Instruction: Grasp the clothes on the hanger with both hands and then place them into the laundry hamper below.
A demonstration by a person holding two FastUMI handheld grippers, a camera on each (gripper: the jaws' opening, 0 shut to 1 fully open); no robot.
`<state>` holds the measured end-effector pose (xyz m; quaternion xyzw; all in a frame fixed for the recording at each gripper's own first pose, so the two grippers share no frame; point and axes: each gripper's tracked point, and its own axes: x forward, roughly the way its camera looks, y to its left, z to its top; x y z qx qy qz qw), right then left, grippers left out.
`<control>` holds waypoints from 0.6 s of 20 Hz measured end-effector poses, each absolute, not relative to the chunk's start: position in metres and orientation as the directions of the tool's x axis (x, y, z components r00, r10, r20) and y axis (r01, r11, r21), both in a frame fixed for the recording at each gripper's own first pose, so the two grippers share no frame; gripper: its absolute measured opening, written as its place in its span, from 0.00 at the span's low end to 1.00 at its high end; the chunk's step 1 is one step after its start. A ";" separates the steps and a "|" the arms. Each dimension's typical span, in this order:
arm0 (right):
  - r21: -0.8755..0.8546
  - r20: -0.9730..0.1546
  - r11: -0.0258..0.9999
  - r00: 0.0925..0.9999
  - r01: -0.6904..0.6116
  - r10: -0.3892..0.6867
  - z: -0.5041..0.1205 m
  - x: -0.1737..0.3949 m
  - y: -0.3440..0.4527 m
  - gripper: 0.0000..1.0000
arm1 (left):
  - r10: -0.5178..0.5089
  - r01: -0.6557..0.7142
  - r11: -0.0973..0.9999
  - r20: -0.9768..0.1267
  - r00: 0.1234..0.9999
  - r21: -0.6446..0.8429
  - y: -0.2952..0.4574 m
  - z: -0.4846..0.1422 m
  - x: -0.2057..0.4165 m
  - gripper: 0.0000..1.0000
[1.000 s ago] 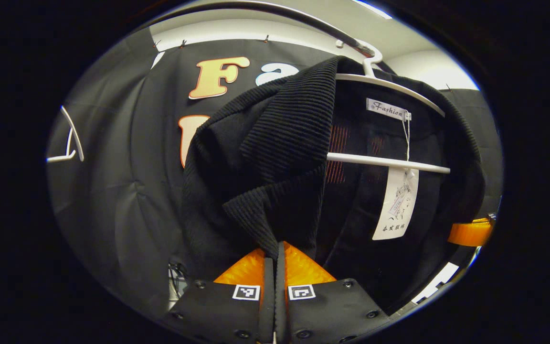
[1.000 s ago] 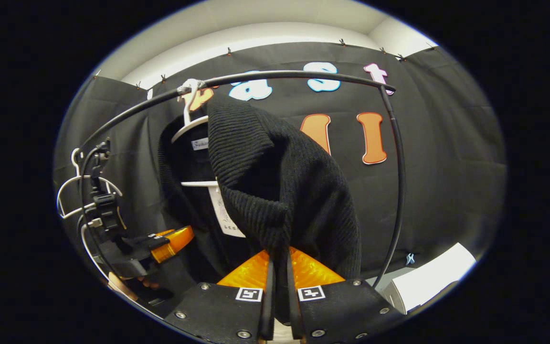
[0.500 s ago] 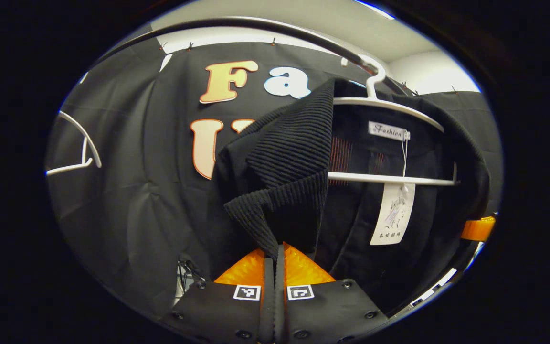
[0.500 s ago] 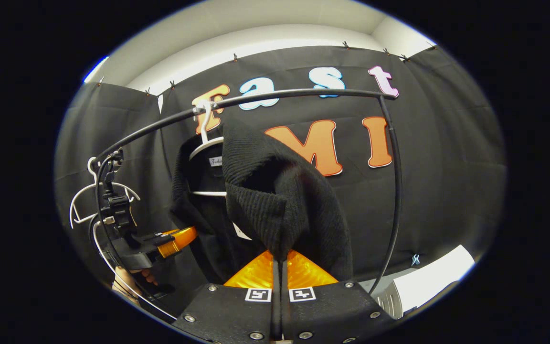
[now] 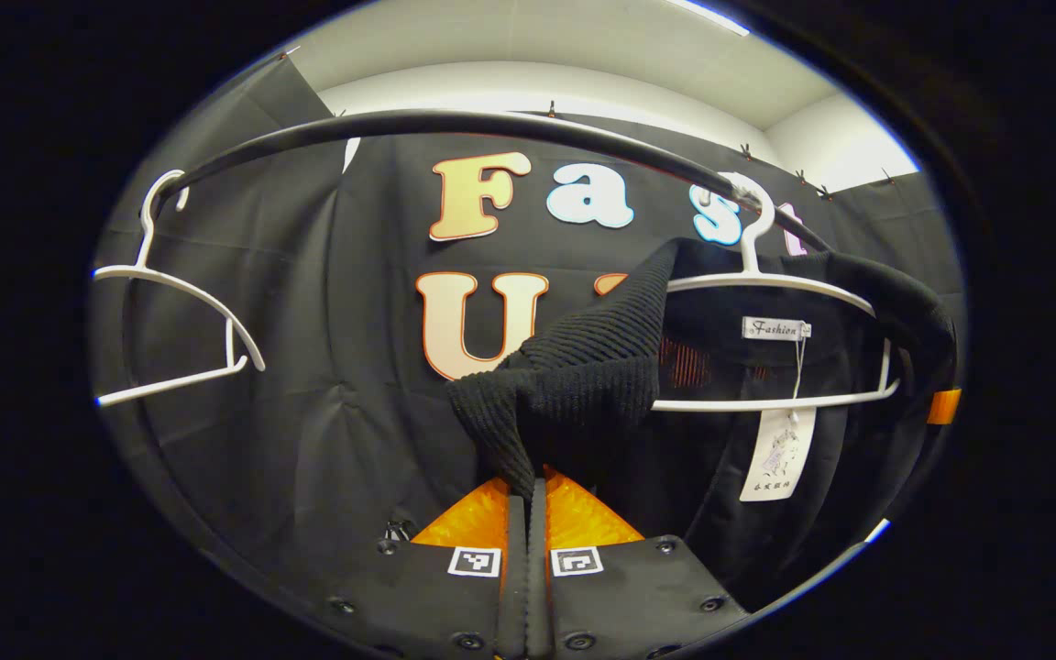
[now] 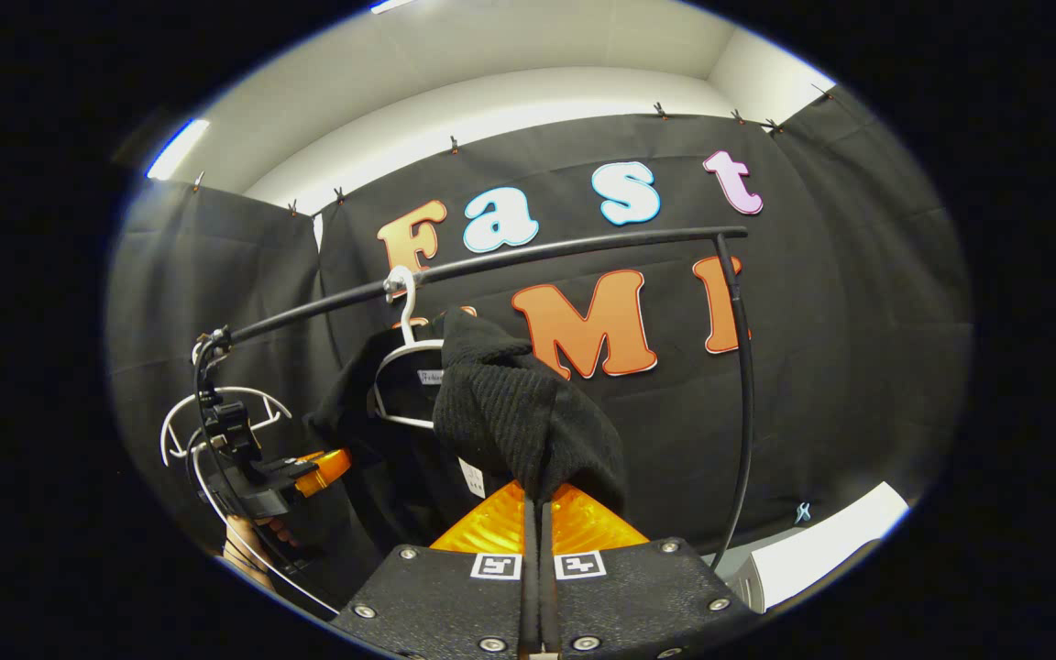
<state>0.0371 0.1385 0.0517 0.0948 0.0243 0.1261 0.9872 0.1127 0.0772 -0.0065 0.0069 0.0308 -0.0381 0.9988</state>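
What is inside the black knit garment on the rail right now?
Inside the black knit garment, a white hanger hooked on the rail, plus a neck label and a hang tag. The knit covers the hanger's shoulder tips. Both grippers pinch its edges.

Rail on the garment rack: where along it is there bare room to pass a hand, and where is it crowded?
Free: the rail between the empty white hanger and the hanger carrying the black knit garment. In the right gripper view, also from that hanger to the end post. Crowded: around the garment, pinched by the left gripper and right gripper.
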 end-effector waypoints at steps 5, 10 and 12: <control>0.205 0.039 0.954 0.976 -0.218 0.215 0.091 0.036 0.104 0.00 | -0.037 0.038 0.999 -0.042 0.998 0.024 0.094 0.013 0.111 0.06; 0.170 0.076 0.973 0.986 -0.157 0.145 0.112 0.056 0.064 0.00 | 0.013 -0.013 1.000 0.001 1.000 0.023 0.116 0.039 0.113 0.09; 0.172 0.085 0.975 0.989 -0.138 0.124 0.115 0.068 0.050 0.00 | 0.025 -0.026 0.999 0.010 1.000 0.025 0.119 0.046 0.115 0.06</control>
